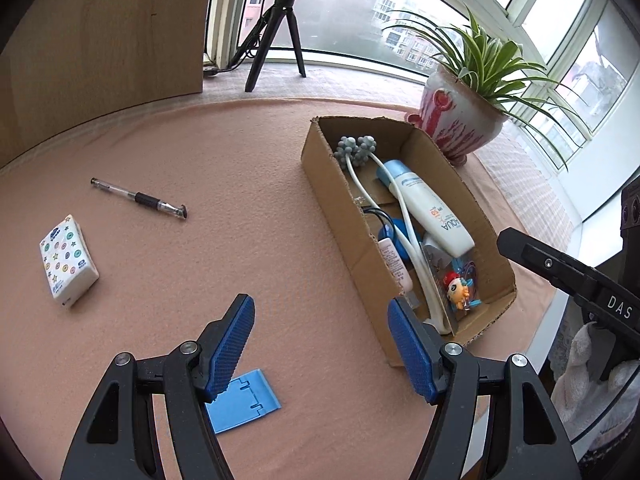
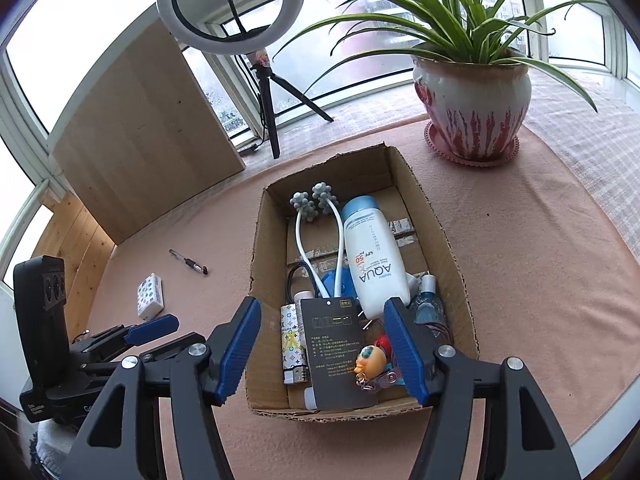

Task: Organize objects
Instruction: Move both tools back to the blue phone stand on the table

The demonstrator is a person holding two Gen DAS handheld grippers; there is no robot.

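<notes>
Both of my tools are spread and empty. The left tool (image 1: 322, 346) hangs over the bare pink cloth of the bench (image 1: 248, 168), with nothing between its blue pads (image 1: 234, 350). The right tool (image 2: 322, 346) hovers released above the near end of the cardboard box (image 2: 260, 240), where a bottle (image 2: 374, 264), a black card (image 2: 336, 354) and a small toy figure (image 2: 370, 360) already lie.

Three things are left out on the cloth, as I judge it: the blue plastic stand (image 1: 244, 402), lying flat just beneath my left pad; the pen (image 1: 138, 198), further off; and the tissue pack (image 1: 68, 260), to the left.

The stand is the nearest, so I take it with the left tool. It lies flat and thin (awkward to pinch from above), so I should tip the pads low, straddle one short edge and close firmly before lifting. Then I carry it over the box wall, clear of the rim, and let go only where there is room among the clutter.
</notes>
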